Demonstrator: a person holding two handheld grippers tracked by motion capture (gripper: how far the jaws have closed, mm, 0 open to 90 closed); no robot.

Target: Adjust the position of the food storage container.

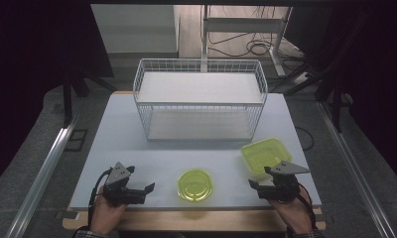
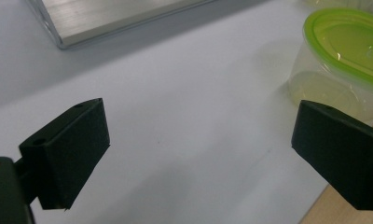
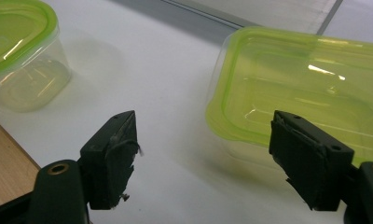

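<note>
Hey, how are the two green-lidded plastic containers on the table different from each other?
The round container is smaller and rounded; the rectangular container is larger with squared sides. The round one sits midway between the two grippers near the table's front edge; the rectangular one sits just beyond the right gripper, nearer the wire basket. Both have clear bodies and closed yellow-green lids, stand upright, and neither is held.

White table (image 1: pixel 117 148) carried a wire rack (image 1: pixel 200 99) at the back, a round tub (image 1: pixel 195 185) and a rectangular tub (image 1: pixel 263 153) in front.
</note>
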